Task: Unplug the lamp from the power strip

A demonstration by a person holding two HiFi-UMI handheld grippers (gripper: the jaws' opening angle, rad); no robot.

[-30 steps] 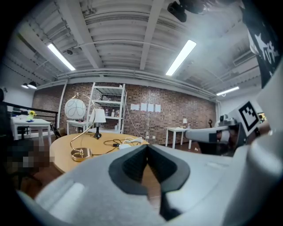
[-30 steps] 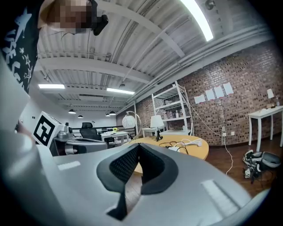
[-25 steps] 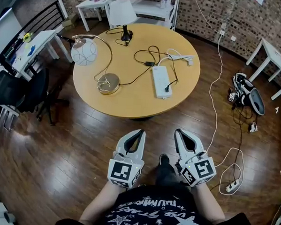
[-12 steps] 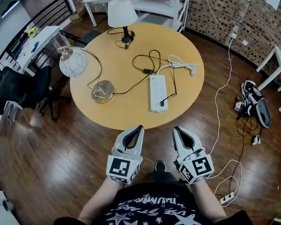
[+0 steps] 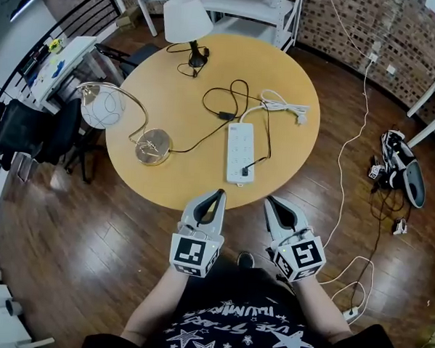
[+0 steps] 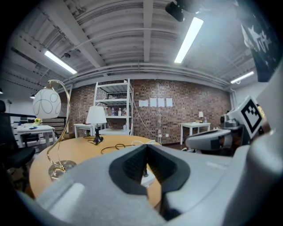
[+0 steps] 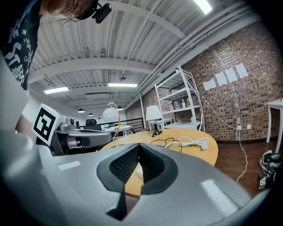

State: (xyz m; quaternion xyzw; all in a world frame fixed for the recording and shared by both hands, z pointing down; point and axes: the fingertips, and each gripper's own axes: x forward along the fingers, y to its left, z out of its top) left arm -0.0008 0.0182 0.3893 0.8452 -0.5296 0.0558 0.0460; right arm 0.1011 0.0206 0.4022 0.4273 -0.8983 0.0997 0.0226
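Wood-topped and round, the surface carries the white power strip near its front edge, its long axis pointing toward the person. A black plug is seated in a socket at the near end of the strip. Its cord appears to loop back across the surface to the gold arc lamp at the left. The left gripper and right gripper hover side by side over the floor, just short of the surface edge. Each has its jaws pressed together on nothing. The step in hand is judged to be the approach. The next move calls for spreading one gripper's jaws, lowering them around the plug body, and closing firmly. The other gripper should brace the strip while the plug is drawn straight out.
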